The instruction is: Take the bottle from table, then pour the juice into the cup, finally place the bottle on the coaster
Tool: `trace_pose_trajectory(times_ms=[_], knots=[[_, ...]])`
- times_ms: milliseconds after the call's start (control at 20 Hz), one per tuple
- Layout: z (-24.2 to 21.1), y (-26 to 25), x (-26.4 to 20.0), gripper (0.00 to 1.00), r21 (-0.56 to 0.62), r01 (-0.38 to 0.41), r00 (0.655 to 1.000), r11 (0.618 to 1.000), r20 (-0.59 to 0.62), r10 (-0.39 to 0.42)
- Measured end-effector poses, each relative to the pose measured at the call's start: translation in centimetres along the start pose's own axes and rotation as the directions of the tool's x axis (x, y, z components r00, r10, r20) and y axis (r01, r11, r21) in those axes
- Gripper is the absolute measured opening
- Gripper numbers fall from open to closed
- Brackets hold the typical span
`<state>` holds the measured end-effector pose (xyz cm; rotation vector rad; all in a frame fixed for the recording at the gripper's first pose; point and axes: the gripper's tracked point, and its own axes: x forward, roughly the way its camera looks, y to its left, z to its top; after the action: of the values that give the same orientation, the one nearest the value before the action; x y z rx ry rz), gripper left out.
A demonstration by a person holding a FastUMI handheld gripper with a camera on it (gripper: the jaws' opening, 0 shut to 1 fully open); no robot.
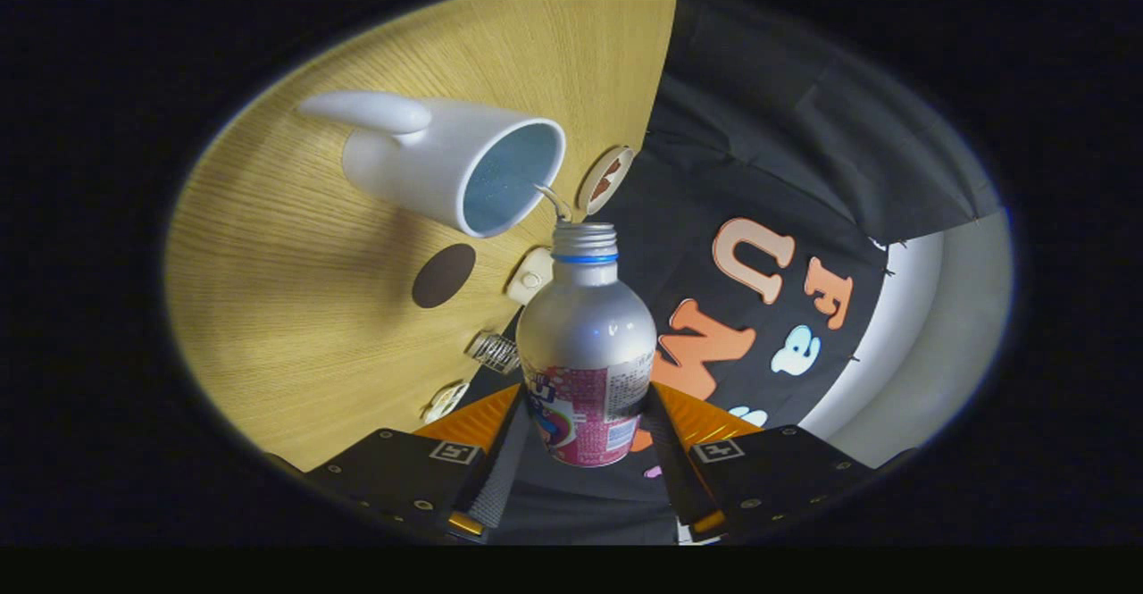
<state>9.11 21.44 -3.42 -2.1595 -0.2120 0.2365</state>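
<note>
The main risk here is spilling: the bottle (585, 335) is rolled well over toward the cup (446, 165), so that the wooden table (295, 308) stands nearly on edge beside the fingers. The bottle's open mouth sits just beside the cup's rim rather than clearly over the opening. A thin stream or drip seems to bridge the mouth and the rim, though it is too fine to be sure of. If the tilt deepens before the mouth is carried further over the opening, juice would likely run down the outside of the cup onto the table. A second risk is slip: the jaws (585, 438) are clamped on the lower, labelled part of the bottle, one finger on each side. With the smooth metal body tipped this far, any loosening could let it slide forward or twist in the grip. The cup could also be knocked if the bottle's neck pushes against its rim. The dark round coaster (444, 275) lies on the table near the cup, between it and the fingers, and a few small objects I cannot identify lie along the table's edge near the bottle's shoulder. As for pose, the gripper is rolled hard to one side, with the bottle pointing straight ahead along the fingers.
</note>
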Motion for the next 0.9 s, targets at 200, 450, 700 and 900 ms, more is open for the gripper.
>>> trace_pose_trajectory(times_ms=[200, 450, 700, 900], knots=[[-0.05, -0.30, 0.03, 0.71, -0.008, 0.000, 1.000, 1.000, 0.000, 0.000], [0.08, -0.31, -0.01, 0.71, -0.023, -0.001, 1.000, 1.000, 0.005, 0.001], [0.01, -0.50, -0.01, 0.71, -0.040, -0.002, 1.000, 0.999, 0.003, 0.002], [0.10, -0.84, -0.16, 0.71, -0.060, 0.000, 1.000, 0.998, 0.008, 0.000]])
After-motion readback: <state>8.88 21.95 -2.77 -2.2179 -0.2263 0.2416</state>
